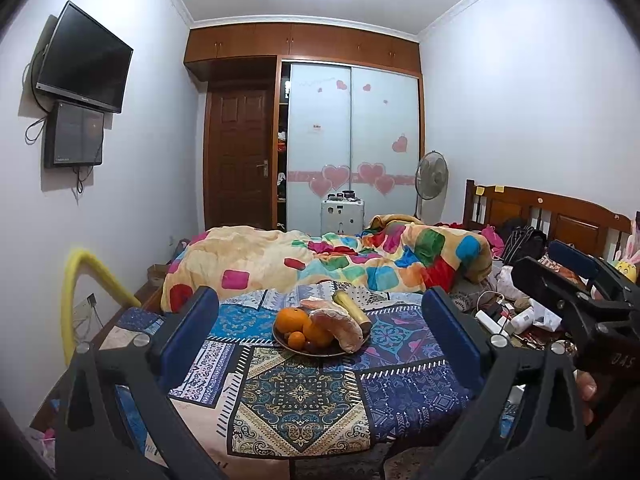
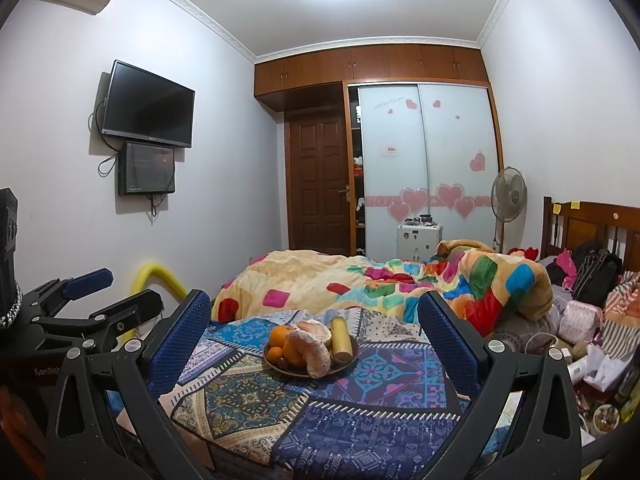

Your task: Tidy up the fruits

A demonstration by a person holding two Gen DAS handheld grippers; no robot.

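Both tongs, left (image 1: 320, 320) and right (image 2: 316, 328), wide open, empty; fruit plate (image 2: 348, 364) mid-cloth.

Readable text, as I find it:

1. Right gripper (image 1: 568, 280), black body, seen from my left wrist view: pale letters reading about "DAS".
2. Left gripper (image 2: 100, 292), dark body at the left edge of my right wrist view: "GenRob", cut off.
3. Wardrobe door (image 2: 388, 160): faint script and a small red label, both too small for me to read.

Oranges (image 1: 294, 319) and banana (image 1: 352, 309) on plate (image 1: 320, 353)
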